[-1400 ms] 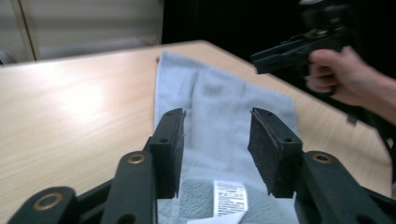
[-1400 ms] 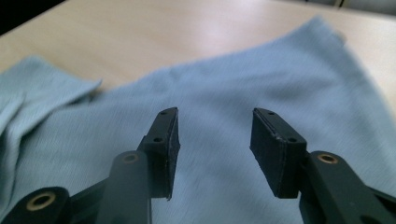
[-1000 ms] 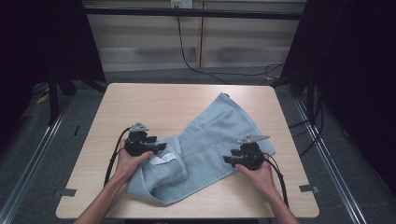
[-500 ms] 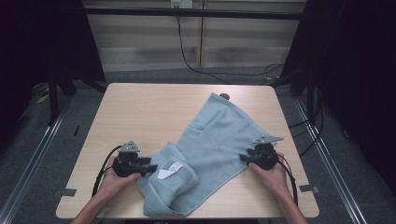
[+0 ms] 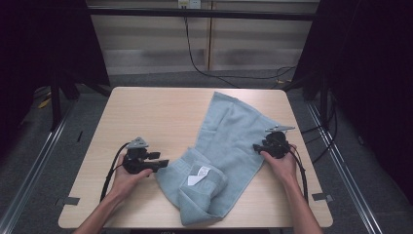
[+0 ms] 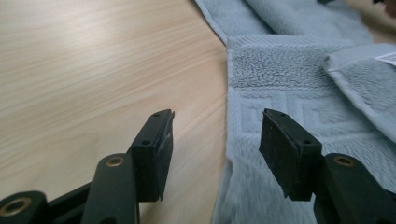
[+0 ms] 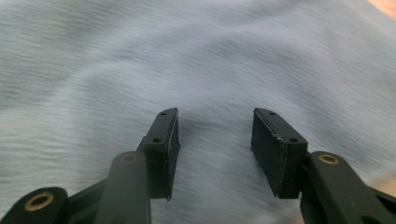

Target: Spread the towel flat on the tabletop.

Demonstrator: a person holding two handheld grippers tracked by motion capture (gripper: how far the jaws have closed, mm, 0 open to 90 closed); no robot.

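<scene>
A light blue towel [image 5: 234,131] lies slantwise on the wooden table [image 5: 156,112], its near end folded over with a white label [image 5: 198,175] showing. My left gripper [image 5: 163,164] lies low at the towel's left edge. In the left gripper view its jaws [image 6: 215,135] straddle that edge over the patterned border [image 6: 280,70], open, having just widened, and they grip nothing. My right gripper [image 5: 256,147] is at the towel's right edge. Its jaws [image 7: 215,135] hover over blurred towel cloth [image 7: 187,56], open and slightly wider than before, with nothing pinched.
The folded towel end reaches close to the table's near edge [image 5: 195,226]. Bare wood [image 6: 84,70] stretches left of the towel. Grey tape marks [image 5: 321,197] sit at the near corners. Black cables [image 5: 204,68] lie on the floor beyond the table, which dark frames flank.
The left gripper drew back toward the near edge, then returned to the towel's left edge. The right gripper swung out to the right, then moved farther up that edge. The towel's near end bunched closer.
</scene>
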